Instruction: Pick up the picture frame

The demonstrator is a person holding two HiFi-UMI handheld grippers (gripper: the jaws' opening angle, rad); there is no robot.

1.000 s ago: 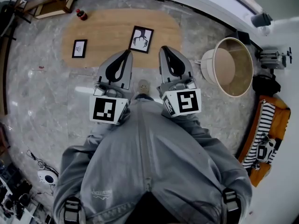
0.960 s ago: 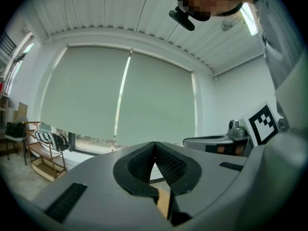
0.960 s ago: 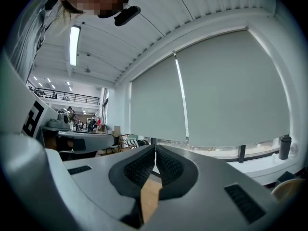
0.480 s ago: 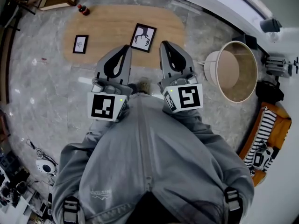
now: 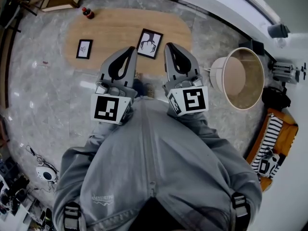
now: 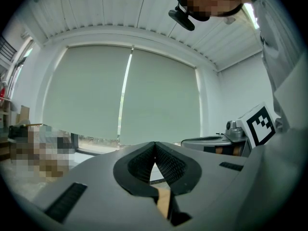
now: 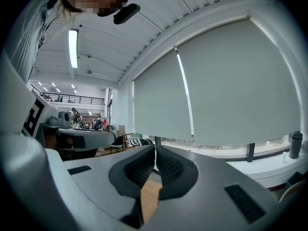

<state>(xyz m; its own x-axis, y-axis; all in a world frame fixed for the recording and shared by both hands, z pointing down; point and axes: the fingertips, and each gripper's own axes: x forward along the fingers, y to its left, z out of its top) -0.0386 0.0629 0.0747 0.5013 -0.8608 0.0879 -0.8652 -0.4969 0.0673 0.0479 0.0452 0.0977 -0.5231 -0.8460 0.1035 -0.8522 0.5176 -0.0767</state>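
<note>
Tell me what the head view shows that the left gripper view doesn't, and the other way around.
Only the head view: the larger picture frame and the smaller picture frame lying on an oval wooden surface, a dark bottle near its corner, and a round tub on the floor.
Only the left gripper view: the drawn window blinds, the ribbed ceiling, and, close up, the left gripper with its jaws shut on nothing.
Both: the two grippers side by side, including the right gripper and its marker cube.
</note>
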